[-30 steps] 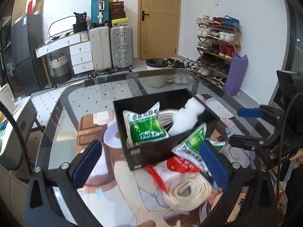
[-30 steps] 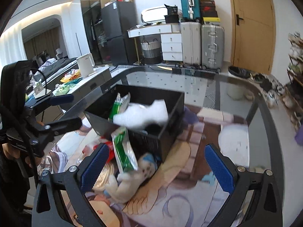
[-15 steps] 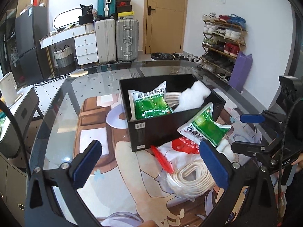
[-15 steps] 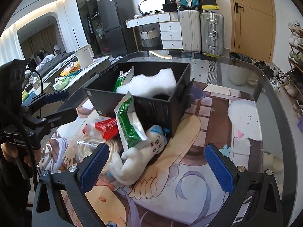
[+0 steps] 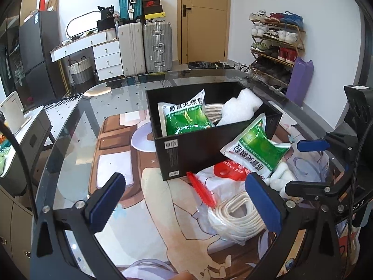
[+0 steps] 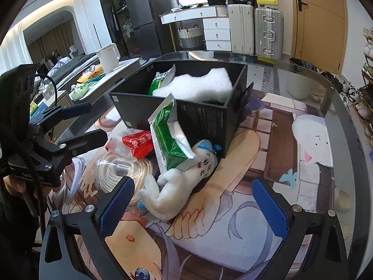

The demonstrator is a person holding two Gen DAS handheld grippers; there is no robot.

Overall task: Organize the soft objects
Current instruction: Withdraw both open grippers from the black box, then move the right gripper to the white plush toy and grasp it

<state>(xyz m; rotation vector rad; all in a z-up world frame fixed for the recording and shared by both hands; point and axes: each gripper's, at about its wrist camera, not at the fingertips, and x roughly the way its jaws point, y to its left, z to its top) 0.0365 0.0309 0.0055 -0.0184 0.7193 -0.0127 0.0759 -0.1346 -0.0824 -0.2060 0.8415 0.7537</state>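
A black box [image 5: 193, 149] [image 6: 209, 121] stands on the glass table. It holds a green packet [image 5: 184, 119], a white rope coil and a white foam piece [image 5: 240, 107] [image 6: 198, 86]. A second green packet [image 5: 254, 149] [image 6: 170, 137] leans on the box outside, over a white plush toy [image 6: 172, 186] [image 5: 279, 175]. A bagged white rope coil [image 5: 235, 214] [image 6: 116, 170] and a red packet [image 6: 139, 142] lie beside it. My left gripper [image 5: 184, 200] is open and empty, above the table in front of the box. My right gripper [image 6: 193, 207] is open and empty, just short of the plush.
A printed mat [image 6: 233, 221] covers the glass table [image 5: 70, 126]. A red plastic strip [image 5: 200, 189] lies by the bagged rope. Suitcases [image 5: 144, 46], a desk, a door and a shoe rack [image 5: 275, 46] stand behind. A white kettle [image 6: 108, 57] sits on a side counter.
Both grippers have drawn back from the box and stayed open. The white foam piece, above the box a second ago, now lies in it.
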